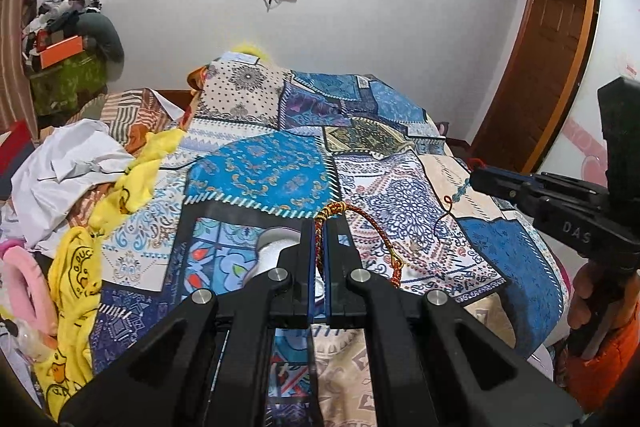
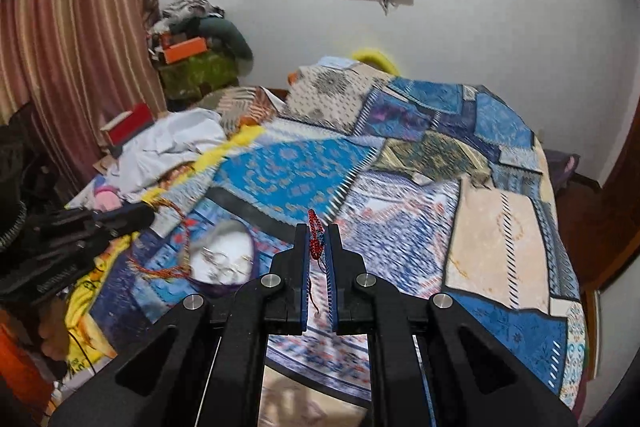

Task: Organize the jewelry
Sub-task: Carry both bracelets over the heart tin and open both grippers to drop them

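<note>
My left gripper (image 1: 319,227) is shut on a red and gold braided cord bracelet (image 1: 370,227), whose loop hangs to the right over the patchwork bedspread. My right gripper (image 2: 318,231) is shut on a red and blue braided bracelet (image 2: 315,241); in the left wrist view it is at the right (image 1: 478,179) with the blue cord and red thread (image 1: 458,195) dangling. A white dish (image 2: 226,259) with small metal jewelry lies on the bed, left of my right gripper and partly hidden behind my left fingers (image 1: 272,247).
The patchwork bedspread (image 1: 260,171) covers the bed. Yellow duck-print cloth (image 1: 76,279), white cloth (image 1: 68,159) and pink items lie at the left edge. A pile with an orange box (image 1: 60,53) stands at the back left. A wooden door (image 1: 540,67) is at the right.
</note>
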### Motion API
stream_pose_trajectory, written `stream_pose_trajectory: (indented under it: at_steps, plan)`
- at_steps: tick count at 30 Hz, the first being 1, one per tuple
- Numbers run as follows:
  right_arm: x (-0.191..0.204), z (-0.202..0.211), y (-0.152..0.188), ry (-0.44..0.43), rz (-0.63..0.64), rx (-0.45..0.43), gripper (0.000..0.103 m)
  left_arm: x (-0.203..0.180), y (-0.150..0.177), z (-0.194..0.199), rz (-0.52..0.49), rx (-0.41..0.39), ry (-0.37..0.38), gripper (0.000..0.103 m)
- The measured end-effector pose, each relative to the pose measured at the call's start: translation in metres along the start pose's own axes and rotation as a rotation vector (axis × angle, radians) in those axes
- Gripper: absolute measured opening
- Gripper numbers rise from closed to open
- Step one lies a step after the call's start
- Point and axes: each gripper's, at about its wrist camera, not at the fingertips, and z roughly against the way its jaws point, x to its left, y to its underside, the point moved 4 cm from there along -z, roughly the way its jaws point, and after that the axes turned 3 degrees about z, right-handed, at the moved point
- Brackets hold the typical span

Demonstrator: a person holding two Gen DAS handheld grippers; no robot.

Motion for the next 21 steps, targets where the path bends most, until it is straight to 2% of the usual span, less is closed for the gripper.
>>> stream_pose_trajectory:
  at_steps: [10, 21]
  plan:
    - [0.04, -0.013, -0.015, -0.094, 0.031, -0.032, 0.006, 0.03, 0.004, 0.003, 0.02, 0.001, -0.068, 0.001]
    - [0.06, -0.044, -0.013, -0.168, 0.046, 0.017, 0.006, 0.054, 0.018, -0.025, 0.047, 0.063, -0.097, 0.001]
